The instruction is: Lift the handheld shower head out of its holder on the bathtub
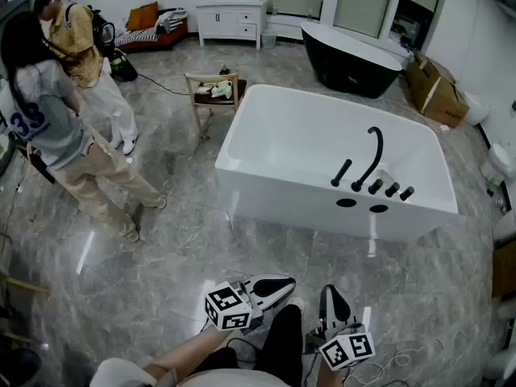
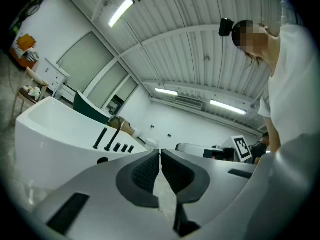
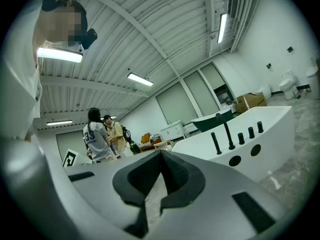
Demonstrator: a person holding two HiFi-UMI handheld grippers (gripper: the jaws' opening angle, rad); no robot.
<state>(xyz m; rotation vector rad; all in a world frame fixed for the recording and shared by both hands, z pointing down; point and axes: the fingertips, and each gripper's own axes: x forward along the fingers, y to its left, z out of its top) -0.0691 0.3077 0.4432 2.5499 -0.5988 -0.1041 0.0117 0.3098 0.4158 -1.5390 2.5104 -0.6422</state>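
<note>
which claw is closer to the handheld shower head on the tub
Right, but only slightly. The right claw is almost straight in front of the handheld shower head, well short of the bathtub; the left claw is further to the left.

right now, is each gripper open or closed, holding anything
Left gripper: closed, holding nothing.
Right gripper: closed, holding nothing.
</note>
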